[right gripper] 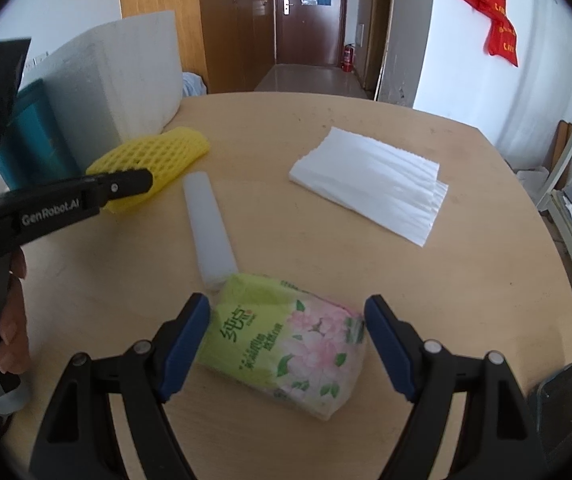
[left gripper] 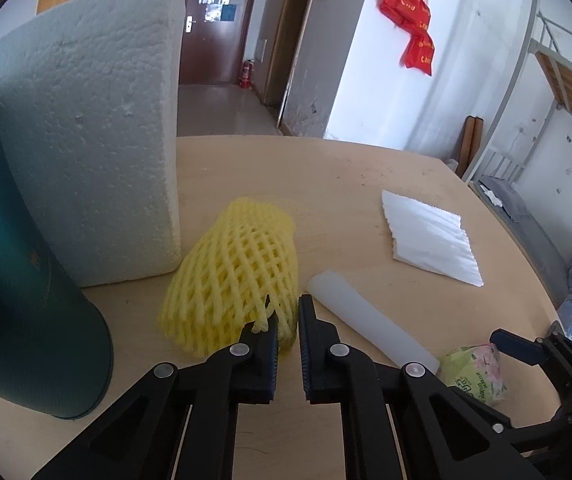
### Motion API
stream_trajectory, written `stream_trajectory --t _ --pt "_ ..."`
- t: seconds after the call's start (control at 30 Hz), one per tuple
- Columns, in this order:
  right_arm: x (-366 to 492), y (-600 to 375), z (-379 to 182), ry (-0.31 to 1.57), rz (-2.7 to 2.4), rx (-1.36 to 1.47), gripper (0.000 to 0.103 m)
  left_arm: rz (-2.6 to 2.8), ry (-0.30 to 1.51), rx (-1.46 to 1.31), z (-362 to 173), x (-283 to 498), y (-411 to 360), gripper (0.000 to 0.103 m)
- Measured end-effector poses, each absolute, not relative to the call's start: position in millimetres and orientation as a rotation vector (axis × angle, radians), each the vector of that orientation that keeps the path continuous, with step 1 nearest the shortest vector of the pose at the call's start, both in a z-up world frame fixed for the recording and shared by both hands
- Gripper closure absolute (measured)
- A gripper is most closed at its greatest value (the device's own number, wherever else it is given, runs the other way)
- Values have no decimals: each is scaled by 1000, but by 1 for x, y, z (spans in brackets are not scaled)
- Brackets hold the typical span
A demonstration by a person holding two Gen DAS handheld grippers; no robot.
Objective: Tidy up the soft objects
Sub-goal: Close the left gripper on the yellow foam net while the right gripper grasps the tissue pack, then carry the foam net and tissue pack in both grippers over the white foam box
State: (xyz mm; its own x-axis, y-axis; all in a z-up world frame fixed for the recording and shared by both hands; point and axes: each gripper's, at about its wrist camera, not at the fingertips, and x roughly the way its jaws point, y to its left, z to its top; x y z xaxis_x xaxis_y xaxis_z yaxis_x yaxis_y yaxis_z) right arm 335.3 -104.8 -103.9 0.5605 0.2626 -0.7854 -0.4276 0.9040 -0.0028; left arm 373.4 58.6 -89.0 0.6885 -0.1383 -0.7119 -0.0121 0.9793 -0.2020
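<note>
Round wooden table (right gripper: 466,280) sat in a dorm-type room, brown door (right gripper: 310,12) at the end of a hallway, red bags (right gripper: 490,12) on the white wall, metal bunk frame (left gripper: 542,92) at far right. Left to right on the table: teal bin (left gripper: 26,280) lay tipped at the left edge, white styrofoam block (left gripper: 94,128) stood just beside it, and the yellow foam net (left gripper: 238,280) lay in front of the block. Left gripper (left gripper: 288,316) was clenched on the net's near edge; mesh was pinched between its black pads, the jaws almost together. In the right wrist view a person's hand (right gripper: 10,320) gripped that tool's handle. Next over, a white foam stick (right gripper: 210,232) lay flat, just beside the net but apparently not touching it; hard to confirm at that angle. Its near end met the green floral tissue pack (right gripper: 286,344), which lay flat near the table's front edge. Right gripper (right gripper: 286,316) hovered with its blue-padded fingers (right gripper: 186,340) spread wide either side of the pack; the left pad looked close to the wrapper, the right pad stood clear, nothing squeezed. Further right and back, a folded white foam sheet (right gripper: 370,184) lay flat, well apart from the rest. Dark phone (right gripper: 558,404) sat at the right table edge.
</note>
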Motion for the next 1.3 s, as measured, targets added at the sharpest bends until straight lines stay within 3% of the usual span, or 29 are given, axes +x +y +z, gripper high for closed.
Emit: stream_trajectory --t 0.4,0.5,0.57,0.77,1.3 --pt "338 -100 -111 919 419 -222 20 -84 792 -187 -82 369 58 95" --pt "338 -104 -111 920 416 -199 27 -88 787 -185 -81 369 57 95" --pt "338 -106 -109 915 408 -190 41 -90 784 -182 -81 370 54 95" --pt "334 -107 -106 922 417 -175 50 -93 775 -181 -78 368 54 95" --pt "314 -125 -91 876 385 -136 53 -114 719 -156 -63 344 48 95"
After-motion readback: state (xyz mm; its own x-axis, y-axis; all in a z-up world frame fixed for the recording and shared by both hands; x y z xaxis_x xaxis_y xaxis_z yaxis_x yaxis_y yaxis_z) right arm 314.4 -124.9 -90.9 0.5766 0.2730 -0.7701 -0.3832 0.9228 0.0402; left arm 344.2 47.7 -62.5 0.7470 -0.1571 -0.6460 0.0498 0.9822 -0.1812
